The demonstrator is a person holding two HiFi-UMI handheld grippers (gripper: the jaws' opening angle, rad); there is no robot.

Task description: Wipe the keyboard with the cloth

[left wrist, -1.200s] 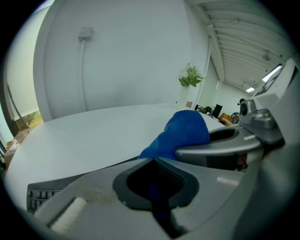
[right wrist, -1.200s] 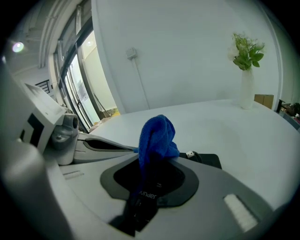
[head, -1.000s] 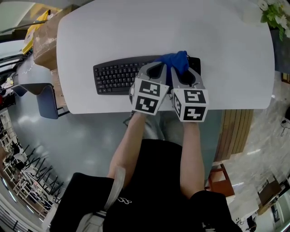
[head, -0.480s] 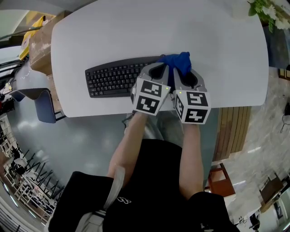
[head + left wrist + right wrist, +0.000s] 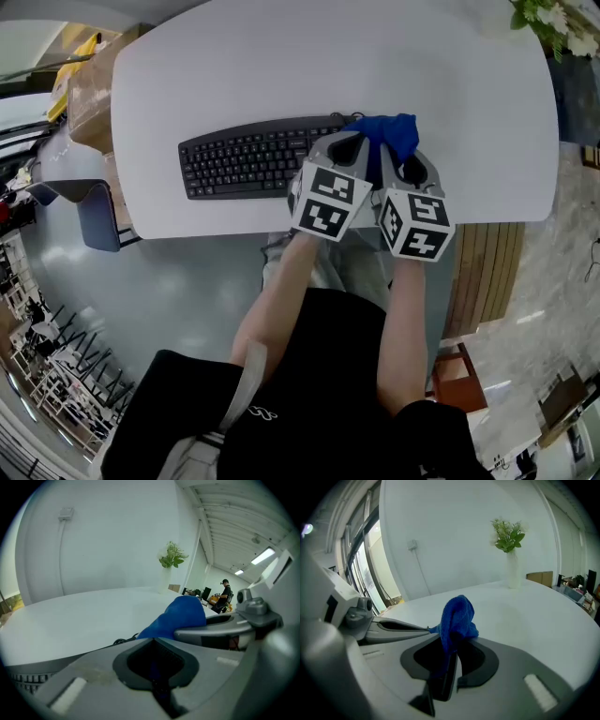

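Note:
A black keyboard (image 5: 248, 159) lies on the white table (image 5: 328, 66). A bunched blue cloth (image 5: 389, 133) rests over its right end. Both grippers sit side by side at the table's near edge, angled toward the cloth. My left gripper (image 5: 352, 142) is shut, with blue cloth (image 5: 176, 618) showing inside its jaw opening and rising beyond it. My right gripper (image 5: 405, 155) is shut on the same cloth (image 5: 457, 618), which sticks up from between its jaws. In the left gripper view, a few keys (image 5: 26, 681) show at lower left. The keyboard's right end is hidden under the cloth and grippers.
A potted plant (image 5: 553, 23) in a white vase (image 5: 513, 571) stands at the table's far right corner. A cardboard box (image 5: 89, 89) and a blue seat (image 5: 98, 211) sit off the table's left side. The keyboard's cable (image 5: 124, 641) runs behind it.
Both grippers, still shut on the cloth, have slid a little to the right along the keyboard's right end. The keyboard has stayed in place.

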